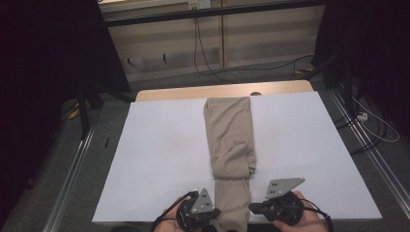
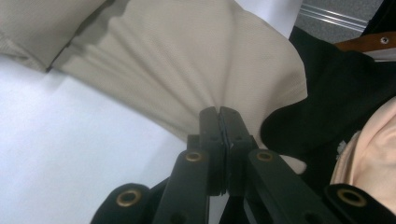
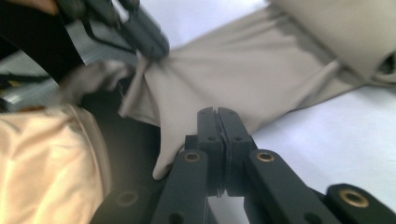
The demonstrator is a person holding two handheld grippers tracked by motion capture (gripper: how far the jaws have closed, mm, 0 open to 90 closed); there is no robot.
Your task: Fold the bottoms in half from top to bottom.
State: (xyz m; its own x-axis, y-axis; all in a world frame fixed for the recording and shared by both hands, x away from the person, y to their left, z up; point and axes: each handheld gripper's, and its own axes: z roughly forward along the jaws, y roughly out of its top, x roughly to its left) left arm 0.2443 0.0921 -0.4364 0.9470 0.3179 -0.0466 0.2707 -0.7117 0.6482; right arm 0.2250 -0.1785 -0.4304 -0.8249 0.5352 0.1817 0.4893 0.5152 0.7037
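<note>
- Where the table's near edge is meeting the person, the left tongs and right tongs are each sitting at one side of the tan trousers.
- Both are biting the cloth: the left gripper view is showing jaws pressed together on a fanned hem corner, and the right gripper view is showing jaws together on the other corner.
- Judging by this, a fold is getting under way; the next move is calling for lifting both corners evenly and carrying them forward.
- Farther off, the high view is giving what the gripper views are missing: the garment is lying lengthwise down the middle of the white table, with a rumpled fold halfway.
</note>
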